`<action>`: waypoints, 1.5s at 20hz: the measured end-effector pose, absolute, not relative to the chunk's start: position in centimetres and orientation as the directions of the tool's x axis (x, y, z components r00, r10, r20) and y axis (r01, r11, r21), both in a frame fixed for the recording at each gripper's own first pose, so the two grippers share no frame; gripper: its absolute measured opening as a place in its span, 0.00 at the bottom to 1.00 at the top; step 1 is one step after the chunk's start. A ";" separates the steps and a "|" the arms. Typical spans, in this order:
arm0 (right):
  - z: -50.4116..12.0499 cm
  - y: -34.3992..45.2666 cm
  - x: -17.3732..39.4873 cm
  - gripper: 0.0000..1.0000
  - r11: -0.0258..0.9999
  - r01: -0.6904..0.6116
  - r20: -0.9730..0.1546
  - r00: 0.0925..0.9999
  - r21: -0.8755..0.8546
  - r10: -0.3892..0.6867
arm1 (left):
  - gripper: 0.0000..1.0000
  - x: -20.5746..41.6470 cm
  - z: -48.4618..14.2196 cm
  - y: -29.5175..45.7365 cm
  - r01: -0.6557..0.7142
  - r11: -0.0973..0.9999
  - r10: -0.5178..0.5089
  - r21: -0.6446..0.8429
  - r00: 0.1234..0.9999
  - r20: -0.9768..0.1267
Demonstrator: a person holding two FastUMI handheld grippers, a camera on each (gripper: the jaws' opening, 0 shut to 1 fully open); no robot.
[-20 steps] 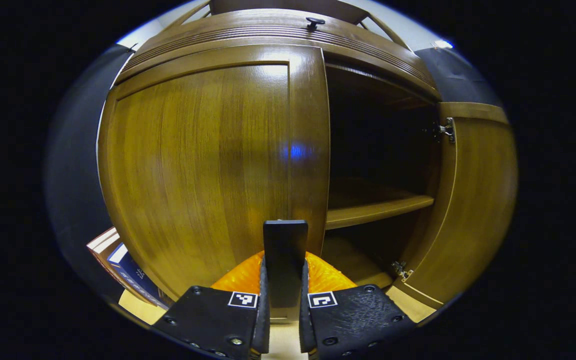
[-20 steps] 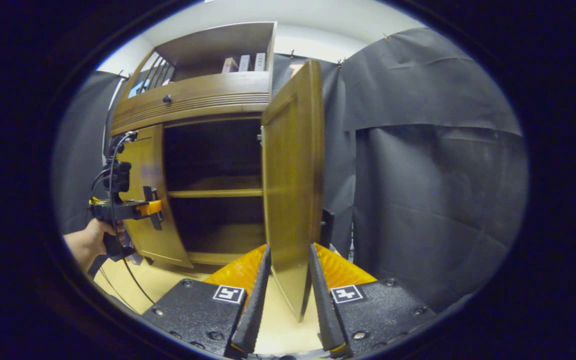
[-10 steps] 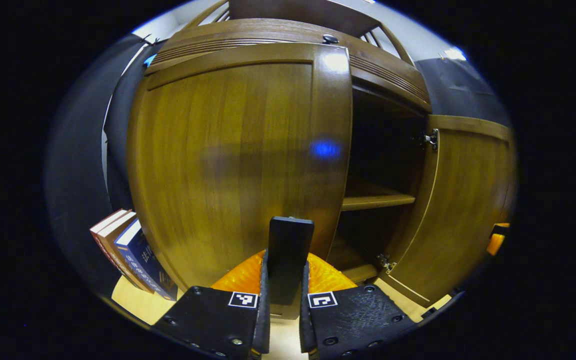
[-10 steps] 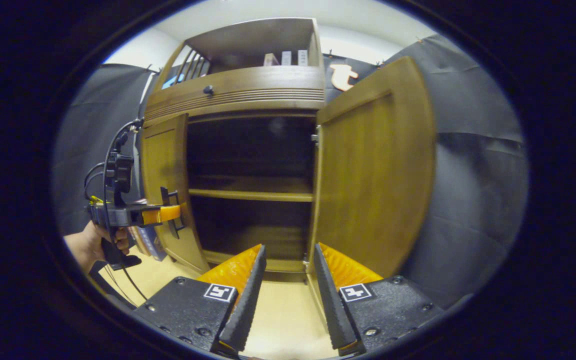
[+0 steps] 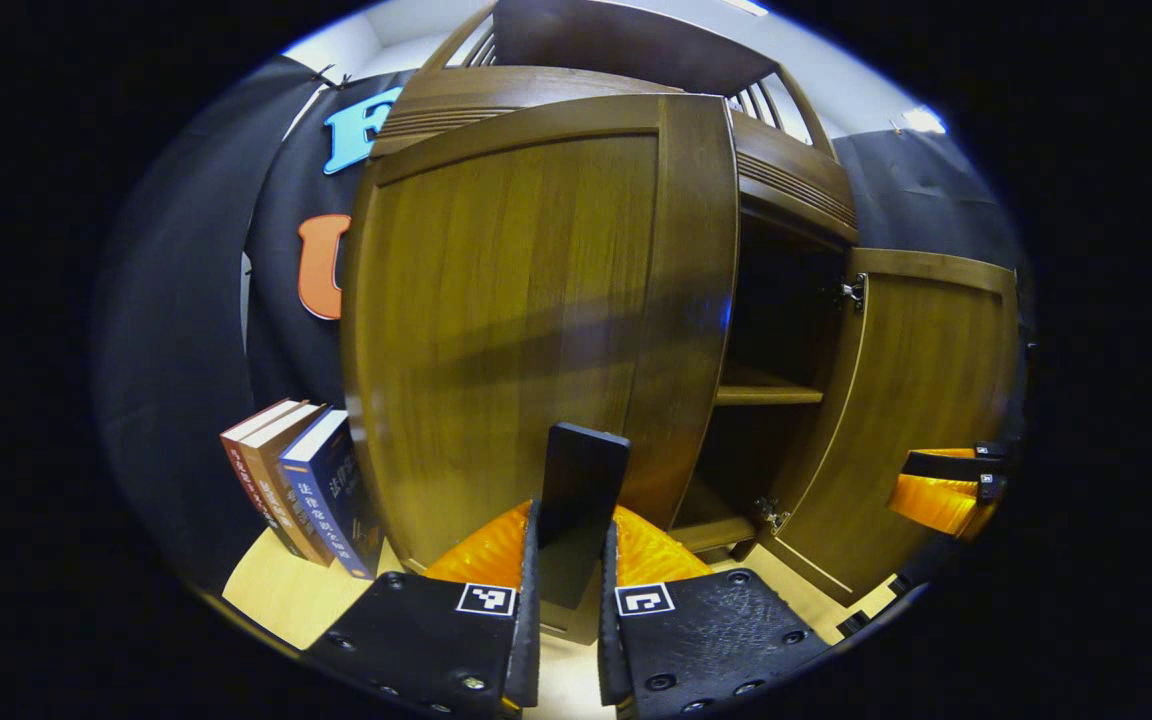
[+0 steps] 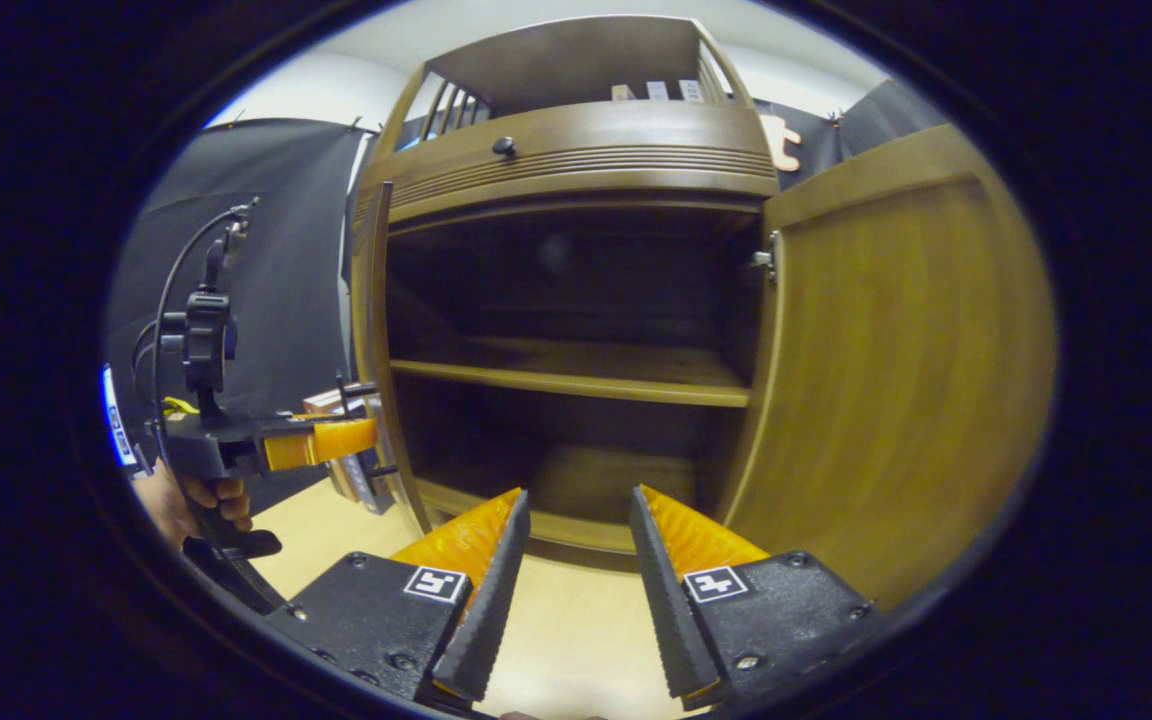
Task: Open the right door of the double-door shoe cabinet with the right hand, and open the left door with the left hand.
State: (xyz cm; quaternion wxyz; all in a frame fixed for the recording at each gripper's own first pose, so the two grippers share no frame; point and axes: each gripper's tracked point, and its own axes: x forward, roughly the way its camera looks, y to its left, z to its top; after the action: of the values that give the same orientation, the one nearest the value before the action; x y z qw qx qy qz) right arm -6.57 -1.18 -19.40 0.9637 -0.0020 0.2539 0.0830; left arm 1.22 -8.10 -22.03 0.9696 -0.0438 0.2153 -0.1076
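Left gripper view: the left tool (image 5: pixel 568 600) is closed on the black handle (image 5: pixel 579 485) of the swung-out left door (image 5: pixel 526 310), with upright books (image 5: pixel 306 490) beside it; their spine writing cannot be read. Right gripper view: the right tool (image 6: pixel 566 590) is parted and empty before the cabinet shelf (image 6: pixel 576 375), beside the open right door (image 6: pixel 896 360).

Black cloth wall (image 6: pixel 266 240), pale wood floor (image 6: pixel 576 640), leaning books (image 5: pixel 301 485).

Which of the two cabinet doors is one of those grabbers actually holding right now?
The left door: the left gripper pinches its black handle. The right door hangs free, with the right gripper open before it.
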 end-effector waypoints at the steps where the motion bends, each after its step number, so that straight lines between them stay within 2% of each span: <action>1: -19.6 -0.5 -6.3 0.66 0.984 -0.174 -0.492 0.853 0.044 0.173 | 0.22 0.7 -21.9 -7.6 0.183 0.975 -0.220 -0.129 0.886 -0.408; 5: -19.8 2.3 -6.0 0.67 0.970 -0.235 -0.486 0.841 0.066 0.237 | 0.22 -1.2 -21.5 -5.2 0.136 0.983 -0.174 -0.120 0.896 -0.409; 6: -20.0 3.1 -6.0 0.66 0.963 -0.256 -0.487 0.833 0.081 0.262 | 0.30 -1.6 -21.4 -4.6 0.122 0.984 -0.166 -0.131 0.896 -0.411; 7: -20.1 4.2 -6.1 0.67 0.954 -0.279 -0.492 0.819 0.106 0.294 | 0.22 -1.9 -21.4 -4.2 0.111 0.984 -0.159 -0.138 0.898 -0.411; 8: -20.2 4.9 -6.1 0.68 0.949 -0.291 -0.495 0.811 0.120 0.311 | 0.22 -2.2 -21.3 -3.7 0.097 0.986 -0.147 -0.139 0.899 -0.412; 9: -20.2 5.4 -6.1 0.74 0.946 -0.297 -0.495 0.808 0.126 0.320 | 0.22 -2.7 -21.1 -3.1 0.087 0.988 -0.133 -0.129 0.901 -0.413; 10: -20.2 5.6 -5.9 0.72 0.945 -0.302 -0.494 0.808 0.124 0.322 | 0.22 -3.1 -21.0 -2.5 0.076 0.990 -0.118 -0.116 0.903 -0.413; 11: -20.2 5.7 -6.2 0.73 0.946 -0.303 -0.493 0.809 0.118 0.321 | 0.30 -3.4 -20.9 -1.8 0.065 0.992 -0.104 -0.107 0.905 -0.412; 12: -20.3 5.7 -6.4 0.75 0.946 -0.302 -0.493 0.810 0.115 0.318 | 0.21 -3.7 -20.8 -1.2 0.057 0.993 -0.096 -0.106 0.905 -0.414; 16: -20.2 6.0 -6.2 0.74 0.947 -0.300 -0.490 0.812 0.113 0.316 | 0.21 -5.0 -20.0 0.1 0.057 0.992 -0.099 -0.114 0.907 -0.408; 21: -19.9 6.3 -6.2 0.74 0.949 -0.299 -0.493 0.814 0.100 0.309 | 0.22 -5.8 -19.7 2.7 0.015 0.997 -0.045 -0.077 0.912 -0.408; 22: -19.8 6.4 -6.2 0.74 0.949 -0.299 -0.495 0.813 0.096 0.306 | 0.30 -6.0 -19.7 3.3 0.016 0.998 -0.037 -0.054 0.910 -0.412; 24: -19.8 6.6 -6.3 0.75 0.949 -0.300 -0.497 0.812 0.093 0.305 | 0.30 -6.3 -19.5 5.5 0.003 1.000 0.002 0.012 0.911 -0.412; 25: -19.6 6.7 -6.4 0.75 0.949 -0.302 -0.495 0.813 0.093 0.307 | 0.21 -6.4 -19.8 6.4 -0.006 1.000 0.014 0.020 0.908 -0.418; 27: -19.5 6.8 -6.5 0.74 0.949 -0.304 -0.494 0.814 0.086 0.305 | 0.19 -6.8 -19.9 8.6 -0.054 0.998 0.068 0.045 0.904 -0.422; 28: -19.5 6.9 -6.5 0.75 0.950 -0.302 -0.493 0.815 0.085 0.303 | 0.05 -6.8 -20.4 9.6 -0.073 0.995 0.092 0.062 0.898 -0.430; 30: -19.3 7.2 -6.6 0.75 0.947 -0.308 -0.492 0.812 0.095 0.314 | 0.05 -7.1 -20.5 11.0 -0.083 0.993 0.109 0.080 0.898 -0.427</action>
State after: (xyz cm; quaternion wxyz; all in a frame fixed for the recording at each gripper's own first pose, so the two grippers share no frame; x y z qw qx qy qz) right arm -6.59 7.21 -19.25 0.9518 0.0055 0.2594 0.1634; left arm -7.14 10.99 -20.45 0.9736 0.0298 0.2210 0.0492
